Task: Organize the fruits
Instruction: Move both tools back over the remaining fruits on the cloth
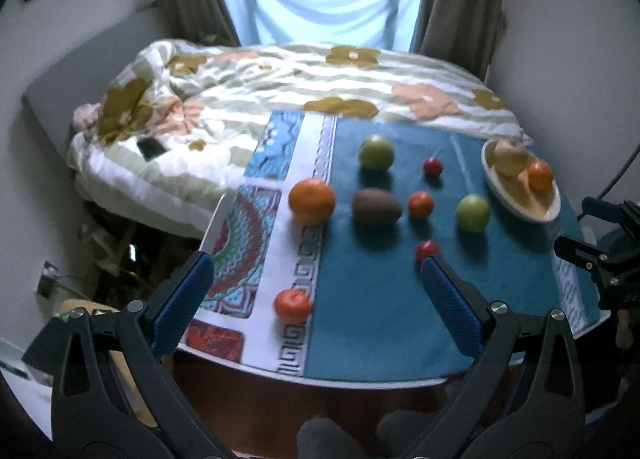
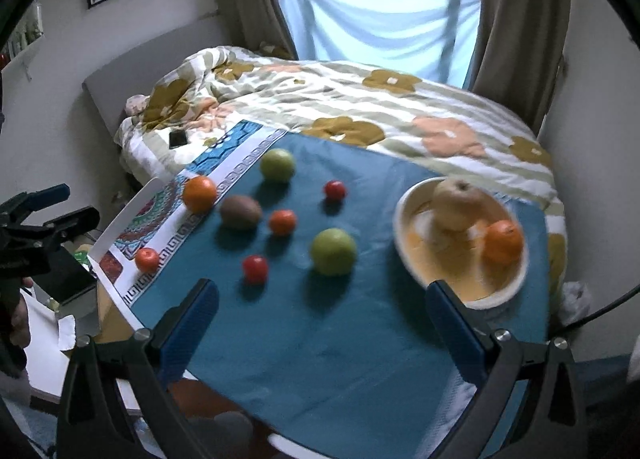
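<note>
Loose fruit lies on the teal cloth [image 1: 372, 315]: a big orange [image 1: 311, 201], a brown kiwi [image 1: 376, 207], two green apples [image 1: 376, 152] [image 1: 473, 213], small tangerines [image 1: 292, 305] [image 1: 420, 204] and red tomatoes [image 1: 432, 167] [image 1: 427, 250]. A cream bowl [image 2: 404, 239] at the right holds a pale pear [image 2: 454, 205] and an orange [image 2: 503, 241]. My left gripper [image 1: 316, 283] hangs open above the table's near edge, empty. My right gripper [image 2: 322, 309] is open and empty too, just in front of the bowl and the near green apple [image 2: 333, 251].
The table [image 1: 256, 369] stands against a bed with a flowered duvet [image 1: 280, 79]; a dark phone [image 1: 151, 149] lies on it. Walls close in left and right, with a curtained window behind. A person's feet [image 1: 352, 439] show under the table edge.
</note>
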`<action>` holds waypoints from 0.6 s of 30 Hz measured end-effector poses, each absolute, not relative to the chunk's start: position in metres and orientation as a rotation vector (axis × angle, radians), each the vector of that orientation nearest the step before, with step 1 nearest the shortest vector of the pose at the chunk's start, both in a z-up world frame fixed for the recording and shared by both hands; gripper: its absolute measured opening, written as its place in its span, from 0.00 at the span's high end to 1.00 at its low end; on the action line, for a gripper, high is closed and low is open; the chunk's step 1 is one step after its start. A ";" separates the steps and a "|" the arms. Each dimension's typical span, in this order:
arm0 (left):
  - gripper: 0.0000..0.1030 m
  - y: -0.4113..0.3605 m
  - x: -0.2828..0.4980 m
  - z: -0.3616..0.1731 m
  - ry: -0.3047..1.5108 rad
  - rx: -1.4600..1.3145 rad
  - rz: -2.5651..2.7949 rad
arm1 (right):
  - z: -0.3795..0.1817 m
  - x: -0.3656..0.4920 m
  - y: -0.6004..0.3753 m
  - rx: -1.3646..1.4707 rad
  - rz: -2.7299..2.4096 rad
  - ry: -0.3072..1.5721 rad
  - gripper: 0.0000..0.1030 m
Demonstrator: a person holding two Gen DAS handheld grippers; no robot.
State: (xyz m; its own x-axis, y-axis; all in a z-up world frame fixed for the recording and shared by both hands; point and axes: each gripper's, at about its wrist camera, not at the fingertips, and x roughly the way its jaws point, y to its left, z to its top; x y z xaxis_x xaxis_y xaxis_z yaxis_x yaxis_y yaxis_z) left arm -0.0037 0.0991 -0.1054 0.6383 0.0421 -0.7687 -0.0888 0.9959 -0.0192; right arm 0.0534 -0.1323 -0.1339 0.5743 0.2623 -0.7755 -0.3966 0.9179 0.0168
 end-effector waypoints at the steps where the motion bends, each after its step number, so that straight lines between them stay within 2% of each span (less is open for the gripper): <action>1: 0.00 0.105 -0.004 -0.112 0.888 -0.060 0.065 | -0.140 0.054 -0.124 -0.155 0.388 0.893 0.00; 11: 0.00 0.132 0.005 -0.179 0.991 -0.011 -0.049 | -0.195 0.062 -0.074 -0.067 0.309 0.981 0.00; 18: 0.14 0.129 0.012 -0.213 1.028 0.032 -0.119 | -0.219 0.067 -0.061 -0.060 0.251 1.013 0.00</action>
